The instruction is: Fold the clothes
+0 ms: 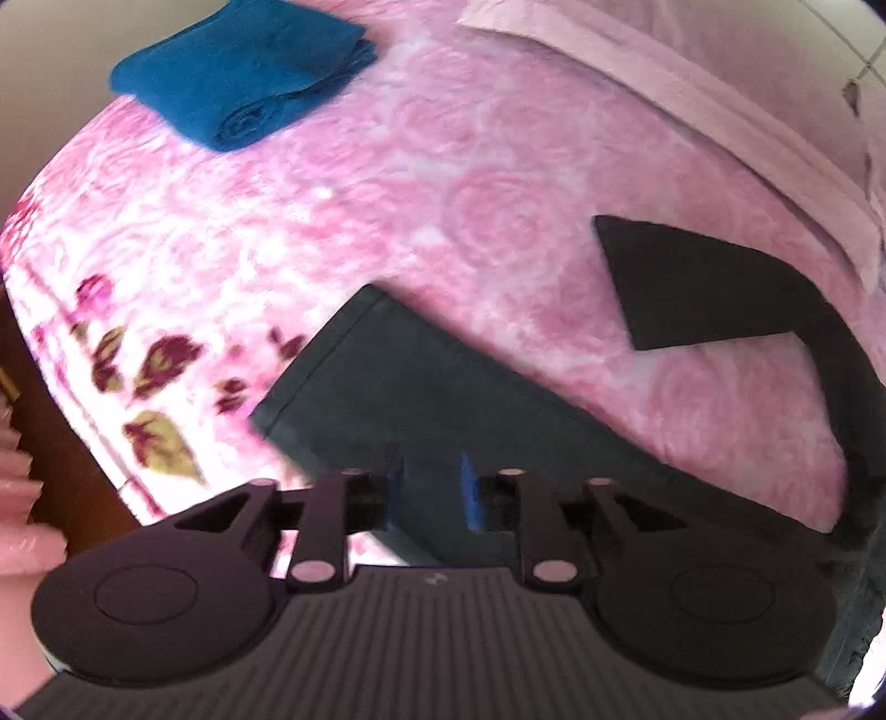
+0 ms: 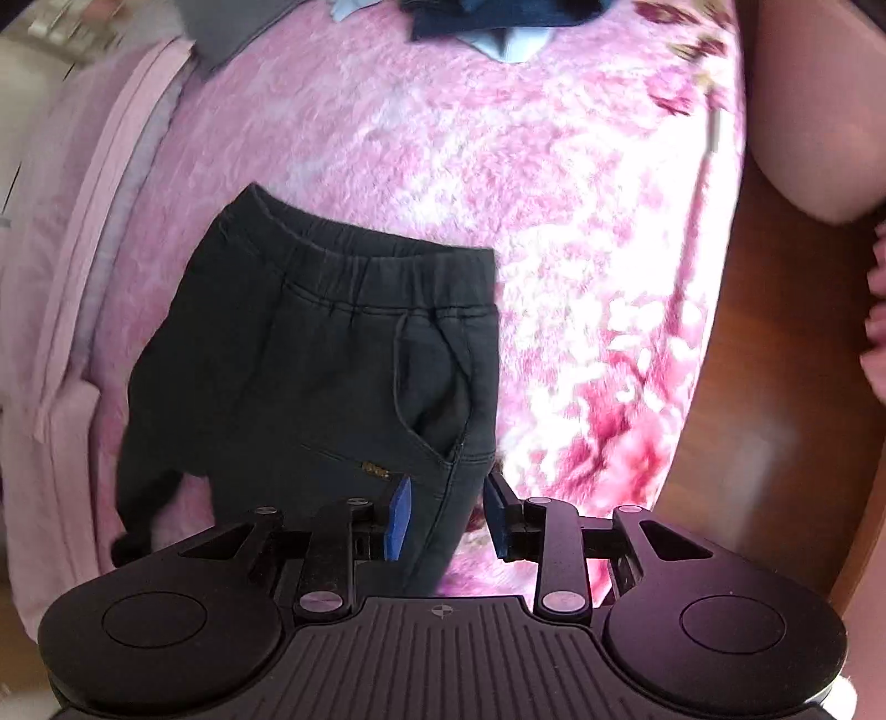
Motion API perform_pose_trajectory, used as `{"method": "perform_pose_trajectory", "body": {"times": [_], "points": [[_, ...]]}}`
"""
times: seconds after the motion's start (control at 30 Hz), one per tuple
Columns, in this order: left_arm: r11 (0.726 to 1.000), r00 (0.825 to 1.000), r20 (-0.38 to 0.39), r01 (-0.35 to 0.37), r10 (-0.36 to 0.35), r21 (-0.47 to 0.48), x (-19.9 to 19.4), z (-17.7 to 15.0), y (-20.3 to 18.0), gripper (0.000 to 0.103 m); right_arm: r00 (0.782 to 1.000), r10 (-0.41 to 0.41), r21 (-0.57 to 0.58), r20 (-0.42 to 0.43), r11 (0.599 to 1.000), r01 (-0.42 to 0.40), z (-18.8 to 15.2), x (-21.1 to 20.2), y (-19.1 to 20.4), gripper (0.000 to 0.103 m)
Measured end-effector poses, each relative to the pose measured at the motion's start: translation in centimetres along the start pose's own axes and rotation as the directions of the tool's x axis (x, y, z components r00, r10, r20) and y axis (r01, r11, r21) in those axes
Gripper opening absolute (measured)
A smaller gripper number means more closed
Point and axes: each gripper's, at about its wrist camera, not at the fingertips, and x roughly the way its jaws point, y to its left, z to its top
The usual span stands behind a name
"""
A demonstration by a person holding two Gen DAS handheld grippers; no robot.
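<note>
Left wrist view first: a folded teal towel [image 1: 243,75] was parked at the far left of a fuzzy pink floral blanket [image 1: 387,194], with dark red flowers and olive leaves printed nearer the left edge. Lower down, the left gripper [image 1: 427,490] was seen with its blue pads spread apart, hovering over one leg of the black pants [image 1: 421,399], nothing pinched as far as could be told (motion blur didn't help). Further right, the other leg end was laid as a dark pointed flap, and a pale pink pillow [image 1: 692,94] was tucked along the far right.

Right wrist view: the same pillow edge was shown on the left, then the pants [image 2: 310,360] spread flat on the blanket [image 2: 581,221], elastic waistband at the top, side pocket and a small gold tag visible. The right gripper [image 2: 447,515] was held with jaws parted right at the pants' outer seam, one pad over fabric, the other over blanket, nothing clamped. A pile of dark clothes [image 2: 498,16] was heaped at the top edge, and a wooden floor [image 2: 775,443] was seen on the right.
</note>
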Motion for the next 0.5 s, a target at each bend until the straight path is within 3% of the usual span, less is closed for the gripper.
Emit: {"method": "perform_pose_trajectory", "body": {"times": [0.13,0.2,0.5], "points": [[0.999,1.0,-0.017,0.007,-0.008,-0.039,1.7,-2.1,0.9,0.036,1.0,0.026,-0.09,0.012,0.996,-0.025,-0.2,1.5,-0.7,0.045],[0.997,0.999,-0.031,0.013,-0.016,-0.073,2.9,-2.9,1.7,0.036,0.999,0.026,-0.128,0.019,0.991,-0.024,0.0,2.7,-1.2,0.061],[0.974,1.0,-0.003,-0.017,0.017,-0.225,7.2,-4.7,4.6,0.045,0.998,0.032,-0.143,0.061,0.99,-0.023,3.7,7.7,-5.4,0.063]]}}
